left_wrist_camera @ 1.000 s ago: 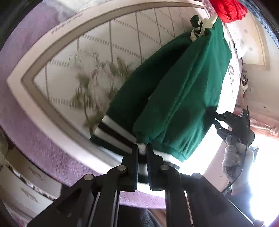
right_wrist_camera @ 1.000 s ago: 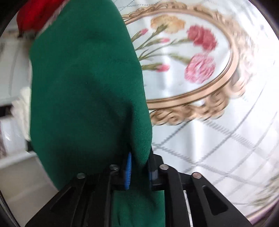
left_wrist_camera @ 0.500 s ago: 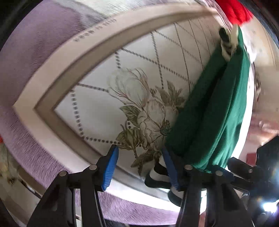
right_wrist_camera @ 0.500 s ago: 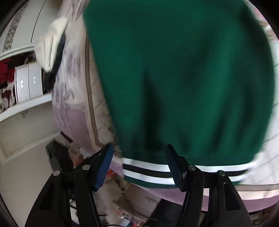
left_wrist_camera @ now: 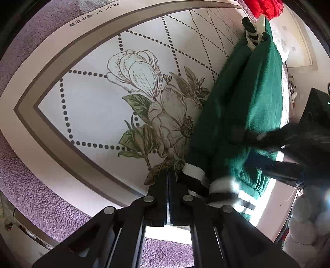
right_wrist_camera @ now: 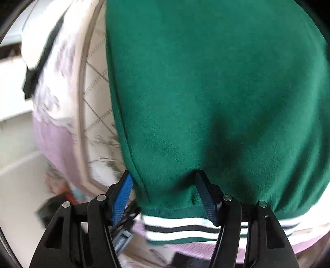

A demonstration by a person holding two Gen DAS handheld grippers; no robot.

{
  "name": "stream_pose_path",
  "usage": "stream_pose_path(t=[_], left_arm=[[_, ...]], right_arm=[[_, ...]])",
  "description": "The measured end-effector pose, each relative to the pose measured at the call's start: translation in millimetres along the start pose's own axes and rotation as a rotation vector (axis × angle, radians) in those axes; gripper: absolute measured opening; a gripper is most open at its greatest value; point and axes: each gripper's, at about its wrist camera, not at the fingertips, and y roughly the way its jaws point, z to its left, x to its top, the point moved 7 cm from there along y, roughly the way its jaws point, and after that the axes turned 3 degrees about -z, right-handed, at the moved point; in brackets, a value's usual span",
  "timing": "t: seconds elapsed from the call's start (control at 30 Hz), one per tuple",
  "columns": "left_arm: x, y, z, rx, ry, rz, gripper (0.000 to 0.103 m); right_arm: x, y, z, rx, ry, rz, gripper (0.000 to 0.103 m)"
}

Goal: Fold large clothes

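Observation:
A dark green garment lies folded lengthwise on a floral printed cloth, its white and black striped hem nearest me. My left gripper is shut with nothing in it, its tips on the cloth just left of the hem. In the right wrist view the garment fills the frame. The jaws of my right gripper are closing around the garment's lower left corner, just above the striped hem. Its blue pads still stand apart. A dark blur crosses the garment's right side.
A red garment lies beyond the green one's far end. The printed cloth rests on a purple fleece blanket. White round cushions sit low at the right. A white and black item and white furniture show at the left.
My left gripper let go of the striped hem, opened wide, sank and closed empty beside it. My right gripper released the garment's side, swung to the hem corner and is narrowing there.

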Motion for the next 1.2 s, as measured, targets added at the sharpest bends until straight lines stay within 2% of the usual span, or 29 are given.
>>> stream_pose_path(t=[0.03,0.07,0.27,0.4,0.5,0.57,0.63,0.7,0.73,0.77,0.8,0.87,0.93,0.97,1.0,1.07,1.1,1.13,1.2], left_arm=[[1.1,-0.1,1.2,-0.001,0.001,-0.001,0.000],[2.0,0.7,1.1,-0.007,0.001,0.002,0.000],[5.9,5.3,-2.9,-0.042,0.014,0.017,0.000],[9.0,0.8,14.4,-0.070,-0.006,0.024,0.000],[11.9,-0.8,21.6,-0.088,-0.020,0.028,0.000],[13.2,-2.8,25.3,-0.094,-0.028,0.033,0.000],[12.6,-9.9,32.2,-0.084,-0.058,0.059,0.000],[10.4,-28.5,43.3,-0.054,-0.104,0.070,0.000],[9.6,-41.5,48.6,-0.033,-0.115,0.064,0.000],[9.9,-55.8,52.2,-0.010,-0.116,0.060,0.000],[11.5,-67.2,54.0,0.012,-0.114,0.050,0.001],[22.1,-95.9,50.4,0.070,-0.085,0.004,0.003],[36.2,-111.9,36.5,0.081,-0.051,-0.028,0.023],[48.9,-119.1,22.0,0.078,-0.024,-0.051,0.062],[57.3,-121.6,11.3,0.072,-0.003,-0.068,0.087],[78.7,-121.5,-21.0,0.057,0.067,-0.121,0.088],[90.8,-114.8,-40.0,0.074,0.117,-0.133,0.088],[96.7,-107.8,-52.4,0.084,0.150,-0.142,0.088],[110.8,-89.0,-76.0,0.118,0.212,-0.164,0.088]], right_arm=[[0.4,1.9,-0.4,-0.010,0.011,-0.013,0.014],[0.8,4.5,5.6,0.003,0.033,-0.008,0.010],[-15.9,-29.4,33.4,0.085,0.061,-0.050,0.007],[-13.5,-42.6,46.7,0.144,0.096,-0.047,0.007],[-1.9,-29.0,64.7,0.146,0.093,-0.026,0.007],[6.2,-4.6,68.1,0.118,0.062,0.012,0.007],[14.3,14.4,58.5,0.152,0.086,0.061,0.014],[17.5,9.0,51.6,0.250,0.117,0.113,0.028],[17.4,-2.7,50.1,0.321,0.104,0.121,0.052],[17.0,-11.1,46.8,0.339,0.096,0.112,0.073],[15.5,-26.2,38.6,0.340,0.084,0.080,0.077],[10.3,-51.8,18.9,0.320,0.071,0.021,0.077],[3.1,-70.4,-9.0,0.280,0.103,-0.019,0.077],[0.9,-75.2,-20.1,0.269,0.130,-0.033,0.077],[-2.5,-82.1,-38.3,0.257,0.177,-0.054,0.077],[-4.5,-91.1,-65.4,0.251,0.242,-0.101,0.076],[-3.3,-93.6,-79.0,0.237,0.252,-0.112,0.076],[-2.5,-95.1,-87.8,0.215,0.259,-0.131,0.073],[-0.2,-96.6,-101.3,0.178,0.268,-0.172,0.060]])
